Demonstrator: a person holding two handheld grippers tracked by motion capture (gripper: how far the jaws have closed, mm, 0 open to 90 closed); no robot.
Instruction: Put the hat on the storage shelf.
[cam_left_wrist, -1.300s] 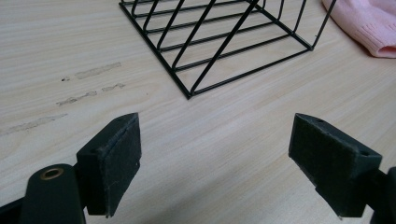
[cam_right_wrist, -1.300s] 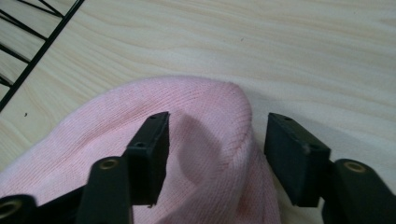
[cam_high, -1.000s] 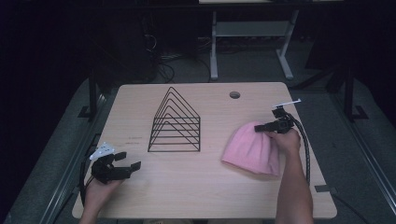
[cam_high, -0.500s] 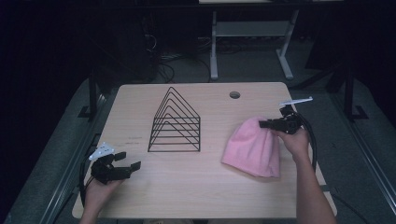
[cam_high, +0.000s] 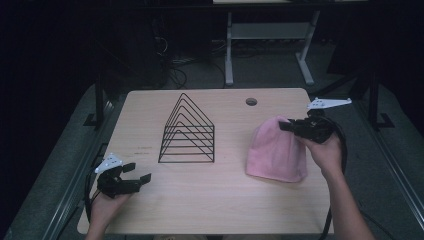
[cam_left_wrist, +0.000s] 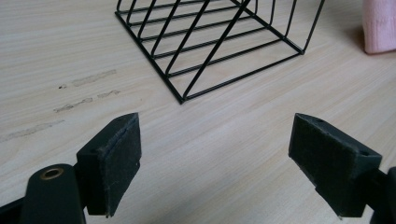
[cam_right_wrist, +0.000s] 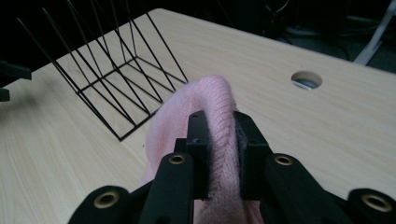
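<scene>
While our right hand-held gripper (cam_high: 287, 126) pinches the pink hat (cam_high: 276, 151) by its crown to lift it off the bench (cam_high: 200, 200), the brim trails there. Our left hand-held gripper (cam_high: 137, 172) waits wide open and empty near the wire rack (cam_high: 187, 131), ready to help.

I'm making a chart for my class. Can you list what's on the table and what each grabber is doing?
table: light wood table with a round hole
middle: black wire rack, triangle shaped
pink thing: knitted pink hat, right of the rack
right gripper: shut on a fold of the hat, lifting its top
left gripper: open, holds nothing, near the table's front left corner
</scene>
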